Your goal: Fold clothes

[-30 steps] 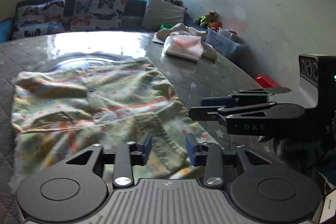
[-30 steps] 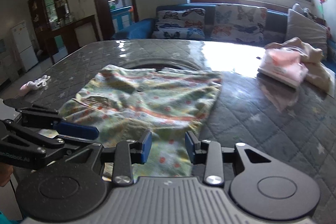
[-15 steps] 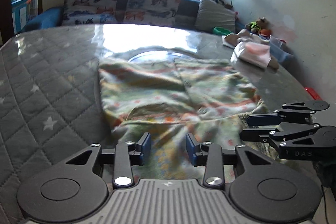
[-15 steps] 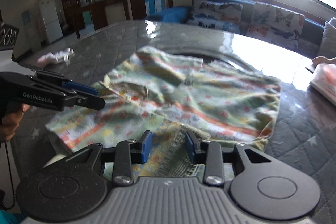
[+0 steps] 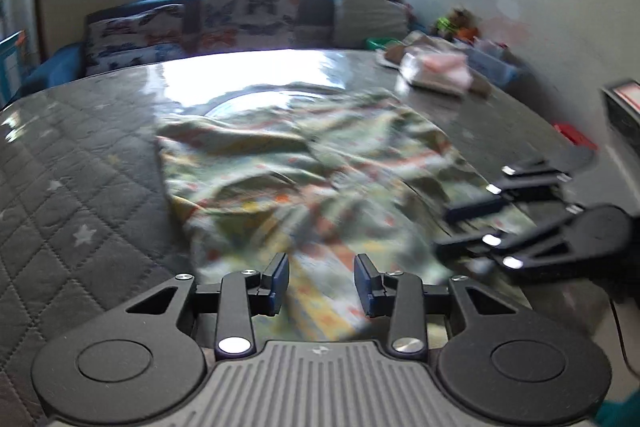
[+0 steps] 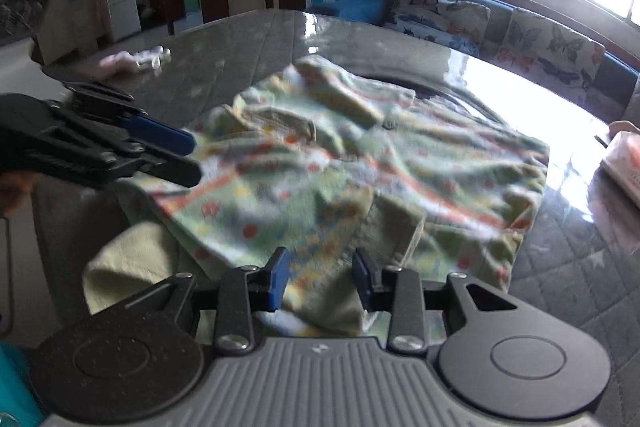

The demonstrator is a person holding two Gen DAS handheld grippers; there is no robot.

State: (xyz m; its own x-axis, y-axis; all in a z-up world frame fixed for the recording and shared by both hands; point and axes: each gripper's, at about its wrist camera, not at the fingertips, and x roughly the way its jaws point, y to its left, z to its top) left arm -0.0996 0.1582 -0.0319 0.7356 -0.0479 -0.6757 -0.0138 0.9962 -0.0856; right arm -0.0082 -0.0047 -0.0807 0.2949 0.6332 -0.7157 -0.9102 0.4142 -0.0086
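Both grippers are swinging leftward along the near hem of the floral garment (image 6: 360, 179), now rumpling on the tabletop (image 5: 80, 211). The left gripper (image 5: 322, 281) and right gripper (image 6: 320, 277) are standing part-spread over cloth, pinching nothing clearly. Folding is barely beginning.

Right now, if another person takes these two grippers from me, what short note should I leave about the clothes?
Left gripper: fingers apart, over the near edge of the flowered garment, gripping nothing.
Right gripper: fingers apart over the garment's near hem, cloth lies between them, not pinched.
The garment lies spread and wrinkled on the quilted table, not folded yet.
A folded pink pile sits at the far right.
Left to do: grasp the near edge, fold the garment.
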